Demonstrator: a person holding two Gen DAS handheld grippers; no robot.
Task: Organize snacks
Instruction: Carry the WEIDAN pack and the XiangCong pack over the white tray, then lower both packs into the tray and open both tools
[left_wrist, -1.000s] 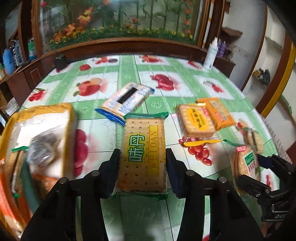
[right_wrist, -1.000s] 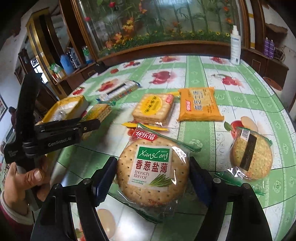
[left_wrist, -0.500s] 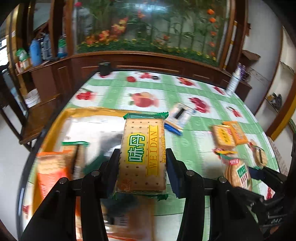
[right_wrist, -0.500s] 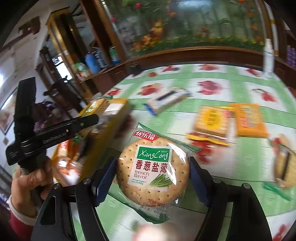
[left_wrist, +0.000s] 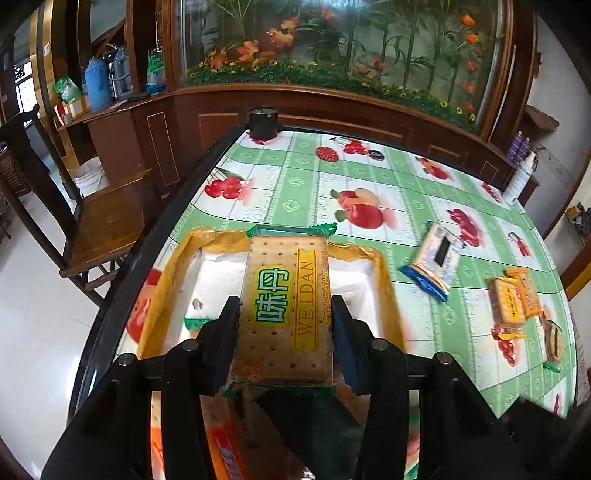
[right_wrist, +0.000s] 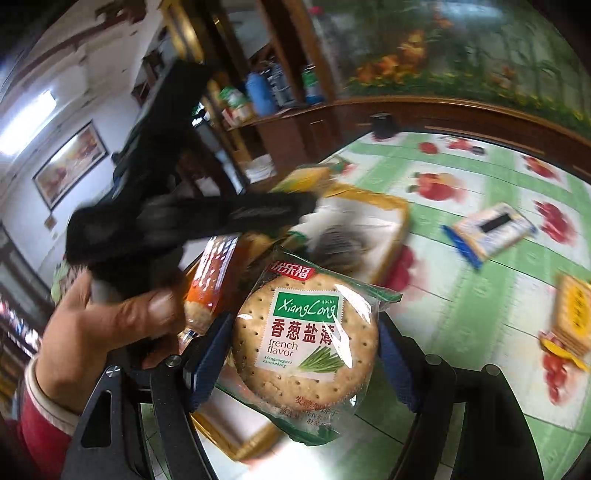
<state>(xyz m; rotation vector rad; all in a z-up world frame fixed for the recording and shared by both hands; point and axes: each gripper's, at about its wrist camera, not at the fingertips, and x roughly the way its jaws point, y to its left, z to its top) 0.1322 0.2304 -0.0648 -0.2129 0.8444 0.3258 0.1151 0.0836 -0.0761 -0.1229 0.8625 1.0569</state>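
Left gripper (left_wrist: 284, 325) is pinching a rectangular cracker pack (left_wrist: 284, 306) by its long edges, holding it over a yellow-rimmed white tray (left_wrist: 384, 273) at frame center; right gripper (right_wrist: 304, 345) is clamping a round cracker pack (right_wrist: 306, 339) between blue pads, hanging at the tray's near corner, lower center of its view. A hand (right_wrist: 110, 328) with a red sleeve is gripping the left tool at left, blurred. Tray is sitting at the left edge of a table (left_wrist: 306, 184) covered in green-and-white fruit-print oilcloth; a blue-ended pack (left_wrist: 436, 258) and an orange-yellow pack (left_wrist: 511, 302) are lying at right. A wooden chair (left_wrist: 107, 221) is standing at left, dark wood cabinets and a flower-and-bamboo mural filling the top, a white bottle (left_wrist: 519, 181) at far right. Versus a second ago: both packs were over the table's middle with the tray at the far left edge; now both are sitting over the tray, grips unchanged. Readable: "WEIDAN" plus green Chinese characters on the rectangular pack; "XiangCong", "french flavor", 香葱盐薄 on the round one.
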